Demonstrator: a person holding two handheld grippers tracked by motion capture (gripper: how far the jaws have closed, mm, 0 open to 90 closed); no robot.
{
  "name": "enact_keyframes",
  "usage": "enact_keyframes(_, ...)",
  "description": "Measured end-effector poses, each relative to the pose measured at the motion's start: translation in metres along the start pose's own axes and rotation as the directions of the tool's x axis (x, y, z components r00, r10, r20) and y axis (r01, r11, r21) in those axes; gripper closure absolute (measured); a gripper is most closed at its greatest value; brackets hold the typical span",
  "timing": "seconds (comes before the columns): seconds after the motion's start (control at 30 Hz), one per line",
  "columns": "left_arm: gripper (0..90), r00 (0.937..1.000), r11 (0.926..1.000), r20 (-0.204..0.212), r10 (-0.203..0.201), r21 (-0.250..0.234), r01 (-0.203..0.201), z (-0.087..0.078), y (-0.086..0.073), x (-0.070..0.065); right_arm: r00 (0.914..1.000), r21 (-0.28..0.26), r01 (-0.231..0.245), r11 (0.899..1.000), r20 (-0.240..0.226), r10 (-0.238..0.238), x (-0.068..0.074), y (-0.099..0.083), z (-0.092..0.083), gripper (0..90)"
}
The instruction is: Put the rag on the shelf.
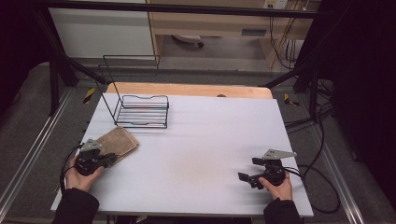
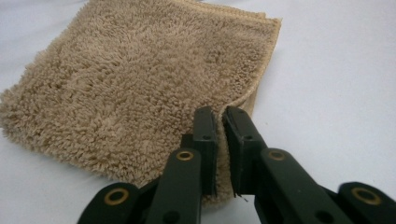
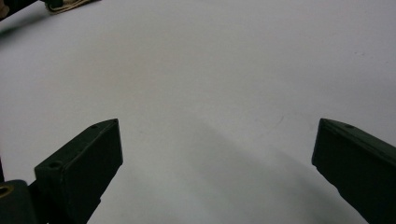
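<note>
A folded tan terry towel lies on the white table near its left edge. My left gripper reaches it from the near side. In the left gripper view the towel spreads out ahead, and the left gripper is shut on its near right edge, with a fold of cloth pinched between the black pads. My right gripper rests low over the table at the near right, far from the towel. Its jaws stand wide open with bare white tabletop between them.
A black wire rack with a tall wire back stands at the far left of the table, just beyond the towel. A wooden strip runs along the far edge. Cables trail off the right side.
</note>
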State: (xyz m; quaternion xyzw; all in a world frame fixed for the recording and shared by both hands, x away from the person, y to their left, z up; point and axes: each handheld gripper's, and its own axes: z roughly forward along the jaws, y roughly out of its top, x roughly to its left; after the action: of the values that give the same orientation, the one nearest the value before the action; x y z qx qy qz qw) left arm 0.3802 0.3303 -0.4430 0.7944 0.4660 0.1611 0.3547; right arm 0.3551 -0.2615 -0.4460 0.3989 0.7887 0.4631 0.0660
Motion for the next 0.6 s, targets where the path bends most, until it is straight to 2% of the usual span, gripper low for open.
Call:
enact_keyframes(0.17,85.3,1.0000,1.0000,0.005,-0.002,0.000,0.002,-0.005,0.002,-0.001,1.0000,0.001,-0.002,1.000,-0.005,0.002,0.000,0.000,0.000,2.7)
enact_keyframes(0.33,85.9,0.9997,0.9998,0.024,-0.001,-0.017,0.001,-0.018,0.003,-0.002,1.0000,0.001,-0.004,1.000,-0.007,0.004,0.000,0.000,0.000,2.9)
enact_keyframes(0.47,86.1,0.9991,0.9999,0.041,0.010,0.003,-0.010,-0.026,-0.001,-0.005,1.0000,0.003,-0.005,1.000,-0.006,0.005,0.001,0.000,0.000,2.9)
enact_keyframes(0.6,86.0,0.9990,0.9992,0.031,0.032,0.025,-0.032,-0.028,-0.004,-0.011,0.9999,0.001,-0.012,1.000,-0.008,0.012,0.001,0.000,0.000,3.0)
